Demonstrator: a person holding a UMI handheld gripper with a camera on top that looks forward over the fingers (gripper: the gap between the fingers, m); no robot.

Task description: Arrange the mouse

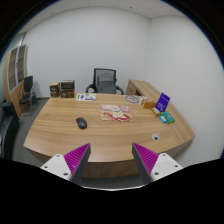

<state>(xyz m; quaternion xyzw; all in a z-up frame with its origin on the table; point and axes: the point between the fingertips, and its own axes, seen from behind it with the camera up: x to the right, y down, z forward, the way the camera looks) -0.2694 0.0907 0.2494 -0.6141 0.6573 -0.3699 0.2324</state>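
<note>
A big wooden tabletop (70, 140) fills a room with white walls (100, 40), and a black chair (104, 80) sits behind it.

A: Colours, going round the desk (60, 135)?

B: Its top is light wood. The mouse (81, 123) at nine o'clock is black. The chair (104, 80) at twelve is black too.

A: And at three?

B: A purple box (163, 101) and a teal thing (167, 118) near it. The paper (115, 114) at centre is printed pink and red.

A: The gripper (110, 160)?

B: Magenta pads (74, 157) with fine stripes, on white fingers. The wall (100, 35) is white.
</note>
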